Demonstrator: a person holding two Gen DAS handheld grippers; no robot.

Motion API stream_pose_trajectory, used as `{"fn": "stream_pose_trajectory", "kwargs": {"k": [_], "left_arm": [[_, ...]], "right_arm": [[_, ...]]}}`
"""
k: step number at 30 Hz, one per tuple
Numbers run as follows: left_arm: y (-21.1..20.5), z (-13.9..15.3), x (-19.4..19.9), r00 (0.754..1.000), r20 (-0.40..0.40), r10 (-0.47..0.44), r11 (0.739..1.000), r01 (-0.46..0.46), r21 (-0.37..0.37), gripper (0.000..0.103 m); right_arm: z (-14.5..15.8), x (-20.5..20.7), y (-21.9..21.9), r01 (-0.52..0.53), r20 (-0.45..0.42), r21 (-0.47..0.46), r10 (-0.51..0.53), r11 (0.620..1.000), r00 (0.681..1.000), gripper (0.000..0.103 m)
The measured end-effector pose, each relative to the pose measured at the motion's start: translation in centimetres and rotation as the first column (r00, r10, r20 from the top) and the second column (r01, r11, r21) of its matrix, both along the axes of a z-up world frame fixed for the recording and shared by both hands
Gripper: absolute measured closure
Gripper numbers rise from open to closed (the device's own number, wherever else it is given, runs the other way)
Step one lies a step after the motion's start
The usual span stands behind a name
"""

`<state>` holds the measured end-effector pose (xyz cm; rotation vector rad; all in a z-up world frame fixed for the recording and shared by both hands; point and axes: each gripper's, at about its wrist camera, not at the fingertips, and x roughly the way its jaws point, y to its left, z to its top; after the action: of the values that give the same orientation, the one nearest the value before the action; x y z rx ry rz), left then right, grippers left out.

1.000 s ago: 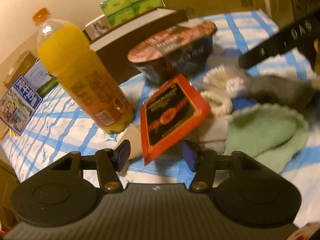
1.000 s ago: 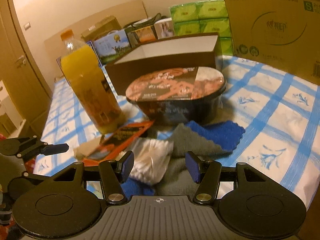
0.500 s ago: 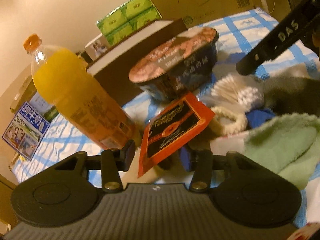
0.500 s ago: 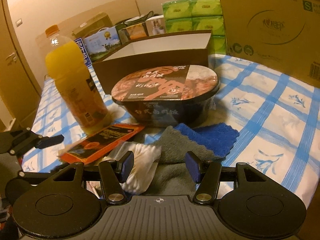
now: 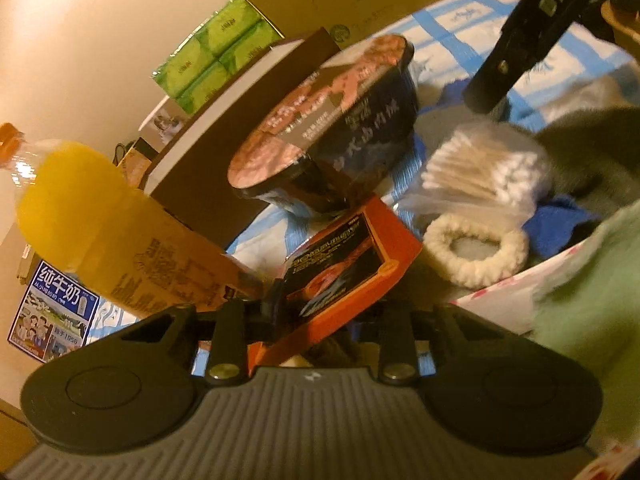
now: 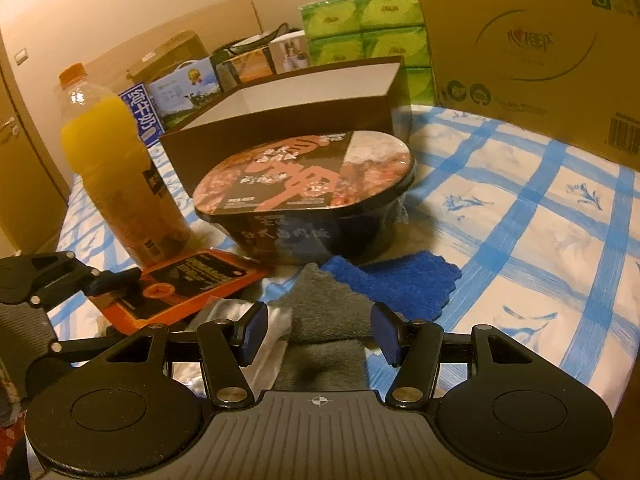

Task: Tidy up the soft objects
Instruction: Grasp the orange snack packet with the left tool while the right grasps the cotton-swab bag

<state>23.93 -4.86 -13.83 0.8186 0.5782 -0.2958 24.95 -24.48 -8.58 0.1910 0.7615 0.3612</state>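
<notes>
My left gripper (image 5: 316, 312) is open with its jaws on either side of the orange packet (image 5: 344, 276), which also shows in the right wrist view (image 6: 180, 284). My right gripper (image 6: 318, 332) is open over a grey cloth (image 6: 324, 320), with a blue cloth (image 6: 396, 284) just beyond. In the left wrist view a bag of cotton swabs (image 5: 484, 172), a cream hair tie (image 5: 474, 254), a green towel (image 5: 592, 292) and the blue cloth (image 5: 556, 228) lie to the right.
A noodle bowl (image 6: 308, 196), an orange juice bottle (image 6: 116, 176) and an open dark box (image 6: 288, 116) stand behind on the blue-checked cloth (image 6: 520, 216). Green tissue packs (image 6: 372, 40) and a cardboard carton (image 6: 528, 40) are at the back.
My left gripper moved forward and down, so the orange packet now sits between its jaws. My right gripper moved slightly forward over the grey cloth.
</notes>
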Motion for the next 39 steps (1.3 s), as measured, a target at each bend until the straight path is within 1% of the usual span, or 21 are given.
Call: {"fn": "stream_pose_trajectory", "kwargs": {"k": [3, 7, 12, 17, 20, 22, 24, 27, 29, 30, 31, 32, 35, 36, 37, 39], "left_arm": [[0.2, -0.5, 0.6, 1.0, 0.009, -0.012, 1.0, 0.012, 0.011, 0.086], [0.5, -0.3, 0.6, 1.0, 0.028, -0.01, 1.0, 0.01, -0.002, 0.089], [0.8, 0.7, -0.7, 0.997, 0.074, 0.002, 1.0, 0.0, -0.025, 0.094], [1.4, 2.5, -2.3, 0.995, 0.092, 0.037, 0.995, -0.028, -0.094, 0.098], [2.0, 3.8, -3.2, 0.992, 0.099, 0.079, 0.985, -0.063, -0.159, 0.098], [2.8, 4.7, -3.6, 0.987, 0.098, 0.125, 0.97, -0.101, -0.222, 0.099], [3.7, 5.6, -3.8, 0.979, 0.09, 0.18, 0.946, -0.147, -0.289, 0.099], [5.0, 6.1, -3.9, 0.969, 0.03, 0.247, 0.898, -0.217, -0.383, 0.099], [5.5, 5.9, -3.9, 0.959, -0.001, 0.284, 0.876, -0.259, -0.407, 0.099], [5.8, 5.6, -3.8, 0.954, -0.03, 0.298, 0.863, -0.283, -0.418, 0.099], [6.1, 5.3, -3.9, 0.949, -0.059, 0.31, 0.849, -0.304, -0.431, 0.099], [6.5, 4.9, -3.9, 0.939, -0.089, 0.331, 0.829, -0.334, -0.449, 0.099], [7.2, 3.9, -3.9, 0.922, -0.145, 0.358, 0.797, -0.383, -0.467, 0.099], [7.4, 3.6, -3.9, 0.918, -0.159, 0.363, 0.79, -0.393, -0.471, 0.099], [7.5, 3.4, -3.9, 0.915, -0.167, 0.367, 0.784, -0.4, -0.475, 0.099], [7.7, 3.1, -3.8, 0.912, -0.171, 0.374, 0.778, -0.409, -0.477, 0.099]], "right_arm": [[-0.3, 0.1, -0.1, 0.006, -0.008, -0.004, -0.006, 1.0, 1.0, 0.046], [-0.4, 0.1, -0.3, 0.012, -0.011, -0.004, -0.012, 1.0, 1.0, 0.046], [-0.1, -0.1, -0.1, 0.009, -0.01, 0.001, -0.009, 1.0, 1.0, 0.046], [0.5, -0.5, 0.5, 0.001, -0.001, 0.018, -0.001, 1.0, 1.0, 0.046], [0.8, -0.7, 0.9, -0.014, -0.015, 0.05, 0.015, 0.999, 1.0, 0.046], [0.8, -0.8, 1.4, -0.024, -0.033, 0.071, 0.026, 0.997, 0.999, 0.046], [0.7, -0.9, 1.8, -0.024, -0.055, 0.087, 0.029, 0.996, 0.998, 0.046], [0.2, -0.9, 2.5, -0.011, -0.093, 0.117, 0.022, 0.993, 0.995, 0.046], [-0.2, -0.7, 2.8, 0.006, -0.125, 0.137, 0.011, 0.991, 0.992, 0.046], [-0.4, -0.5, 2.9, 0.015, -0.137, 0.145, 0.005, 0.989, 0.991, 0.046], [-0.5, -0.4, 3.0, 0.022, -0.145, 0.151, 0.001, 0.988, 0.989, 0.046], [-0.7, -0.3, 3.2, 0.027, -0.153, 0.156, -0.003, 0.987, 0.988, 0.046], [-1.2, -0.2, 3.4, 0.038, -0.173, 0.169, -0.008, 0.985, 0.985, 0.046], [-1.3, -0.1, 3.5, 0.044, -0.177, 0.171, -0.014, 0.984, 0.984, 0.049], [-1.5, -0.1, 3.5, 0.048, -0.18, 0.174, -0.016, 0.984, 0.984, 0.056], [-1.6, 0.0, 3.4, 0.046, -0.184, 0.185, -0.012, 0.982, 0.983, 0.066]]}}
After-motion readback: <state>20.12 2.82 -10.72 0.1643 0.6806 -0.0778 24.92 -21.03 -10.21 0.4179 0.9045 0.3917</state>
